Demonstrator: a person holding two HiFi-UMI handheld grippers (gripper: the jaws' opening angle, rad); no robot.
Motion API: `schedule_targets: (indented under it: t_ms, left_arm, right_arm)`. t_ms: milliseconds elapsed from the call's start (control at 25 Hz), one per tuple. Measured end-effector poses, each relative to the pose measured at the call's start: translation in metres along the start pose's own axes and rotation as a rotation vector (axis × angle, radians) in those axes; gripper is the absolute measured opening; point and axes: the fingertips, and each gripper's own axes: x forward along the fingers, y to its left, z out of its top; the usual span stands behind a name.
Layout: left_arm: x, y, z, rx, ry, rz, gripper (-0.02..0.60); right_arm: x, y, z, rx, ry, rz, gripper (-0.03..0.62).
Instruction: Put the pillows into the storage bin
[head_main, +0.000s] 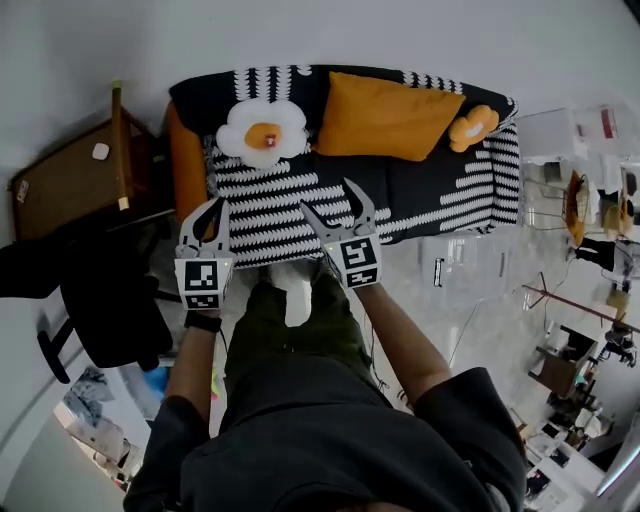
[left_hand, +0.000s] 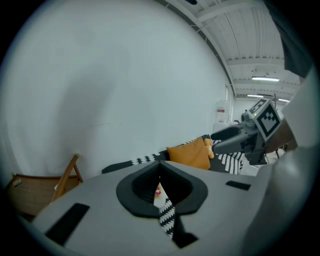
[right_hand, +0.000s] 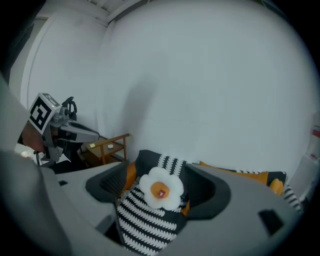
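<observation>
On the black-and-white striped sofa (head_main: 440, 190) lie a white flower pillow (head_main: 262, 133) with an orange centre, a big orange square pillow (head_main: 385, 115), a small orange flower pillow (head_main: 472, 125) and an orange cushion (head_main: 186, 160) at the left arm. A clear plastic bin (head_main: 468, 262) stands on the floor by the sofa's right front. My left gripper (head_main: 214, 204) hovers over the seat's left front edge, shut and empty. Open and empty, my right gripper (head_main: 328, 198) hangs over the seat's middle. In the right gripper view the flower pillow (right_hand: 160, 190) shows beyond the open jaws, well apart.
A wooden side table (head_main: 75, 175) stands left of the sofa, with a black office chair (head_main: 110, 300) in front of it. Clear boxes and cluttered shelves (head_main: 590, 190) fill the right side. A white wall runs behind the sofa.
</observation>
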Motion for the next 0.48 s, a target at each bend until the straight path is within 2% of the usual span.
schedule_targets:
  t_ms: [480]
  left_arm:
    - [0.111, 0.032, -0.073, -0.037, 0.066, 0.076, 0.004]
  right_arm:
    - [0.148, -0.048, -0.089, -0.065, 0.091, 0.096, 0.365]
